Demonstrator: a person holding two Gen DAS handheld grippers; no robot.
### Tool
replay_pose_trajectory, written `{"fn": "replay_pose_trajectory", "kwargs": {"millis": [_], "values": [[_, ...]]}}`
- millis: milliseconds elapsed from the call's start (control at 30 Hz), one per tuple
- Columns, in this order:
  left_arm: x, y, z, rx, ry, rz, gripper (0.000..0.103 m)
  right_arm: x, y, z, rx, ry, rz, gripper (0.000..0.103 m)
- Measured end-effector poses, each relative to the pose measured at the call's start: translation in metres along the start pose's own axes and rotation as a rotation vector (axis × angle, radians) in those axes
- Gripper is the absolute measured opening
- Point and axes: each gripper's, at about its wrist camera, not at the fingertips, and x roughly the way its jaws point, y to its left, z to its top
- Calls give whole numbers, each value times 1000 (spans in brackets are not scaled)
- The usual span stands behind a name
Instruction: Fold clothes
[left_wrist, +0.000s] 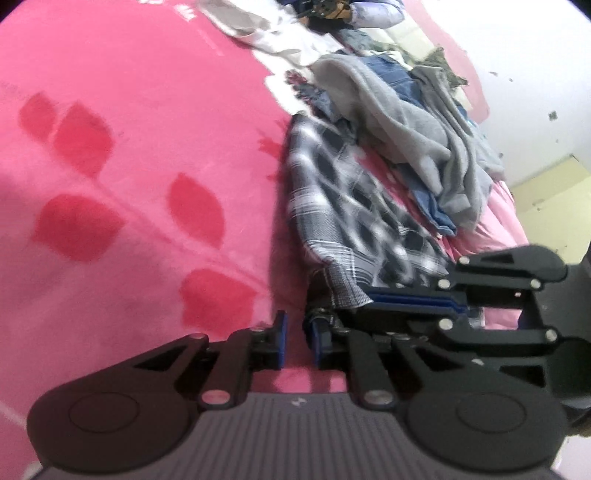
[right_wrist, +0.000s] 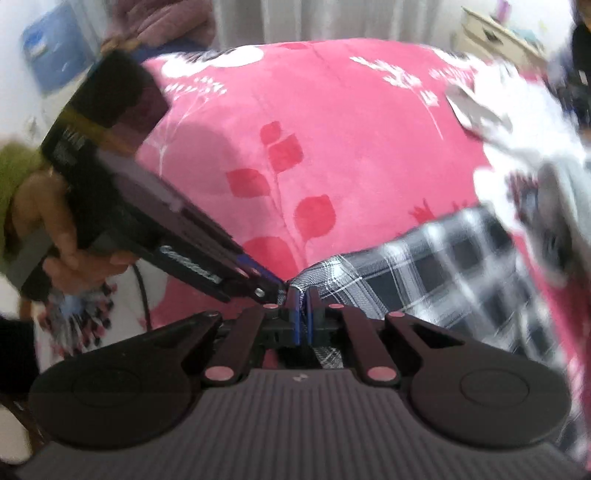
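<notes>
The right tongs (right_wrist: 303, 314) are clenched on a corner of the black-and-white checked garment (right_wrist: 436, 266), the cloth pinched between their blue pads (right_wrist: 294, 317). In the left wrist view the same tongs come in from the right, lying sideways, with the checked corner caught between their pads. The left tongs (left_wrist: 295, 338) hang just beside that corner with a narrow gap between their pads; pink blanket shows through the gap and no cloth sits in it, so they are released. In the right wrist view the left tongs reach in from the upper left, their tips right next to the right ones, held by a hand (right_wrist: 70, 236) with a green sleeve (right_wrist: 14, 177) behind it.

From the pinched corner the checked garment trails away across the pink bed blanket (left_wrist: 129, 147) with its red leaf print. Beyond it lies a heap of clothes: a grey sweatshirt (left_wrist: 406, 122) over blue denim (left_wrist: 432, 199), and further off pale garments (left_wrist: 273, 40) near the far edge of the bed
</notes>
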Motion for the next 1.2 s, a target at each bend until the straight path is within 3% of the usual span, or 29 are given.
{"fn": "replay_pose_trajectory", "kwargs": {"millis": [133,333,433,500,567,600,700,833,1000,1033,1133,1200], "values": [[-10,7,-4,-33,26,21,17,14,20,-13,-60,34,-17,3],[-31,27,4,-132,-17,55,22,25,34,-20,-23,14,-49,7],[-27,27,15,-133,-19,16,33,25,51,-24,-18,14,7,7],[-18,23,21,-115,5,-18,38,23,65,-28,-42,25,6,7],[-6,16,25,-91,22,-37,38,13,66,-33,25,30,-10,8],[-1,14,26,-82,33,-41,37,5,60,-39,99,40,-30,8],[14,5,24,-27,88,0,9,-17,38,-61,332,73,-95,13],[12,-7,17,63,108,46,8,-50,6,-107,655,96,-189,13],[10,-2,16,70,124,97,6,-87,-27,-159,978,59,-303,16],[10,-1,16,77,126,112,4,-90,-34,-160,976,38,-327,17],[9,2,18,109,123,173,1,-86,-51,-142,826,-25,-370,17],[6,5,19,94,122,175,0,-80,-60,-128,724,-65,-387,18]]}}
